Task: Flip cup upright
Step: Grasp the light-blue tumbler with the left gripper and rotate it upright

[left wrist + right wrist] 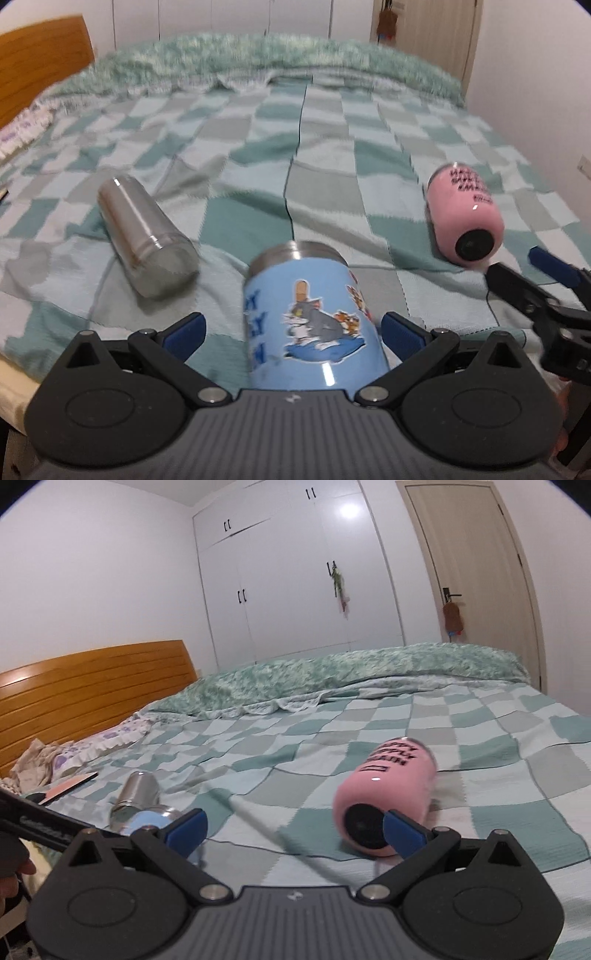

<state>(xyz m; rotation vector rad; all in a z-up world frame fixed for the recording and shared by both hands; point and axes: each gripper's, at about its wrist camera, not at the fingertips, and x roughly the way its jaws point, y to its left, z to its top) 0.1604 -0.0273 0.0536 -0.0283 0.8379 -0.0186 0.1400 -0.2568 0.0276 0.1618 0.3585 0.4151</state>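
Observation:
A blue cartoon cup [314, 325] lies between the fingers of my left gripper [291, 334], which is open around it; the right pad is near its side, the left pad is apart. A steel cup [146, 236] lies on its side to the left. A pink cup [466, 216] lies on its side to the right. My right gripper [295, 830] is open and empty, with its right pad [404, 832] just in front of the pink cup's [384, 797] black end. It also shows in the left wrist view [524, 269]. The steel cup [136, 801] and a bit of the blue cup [146, 821] show at left.
All cups lie on a green checked blanket [332, 155] on a bed. A fluffy green quilt [332, 675] lies at the far side. A wooden headboard [92, 690], pillows and a flat pink-and-black object [70, 786] are at the left. A wardrobe and door stand behind.

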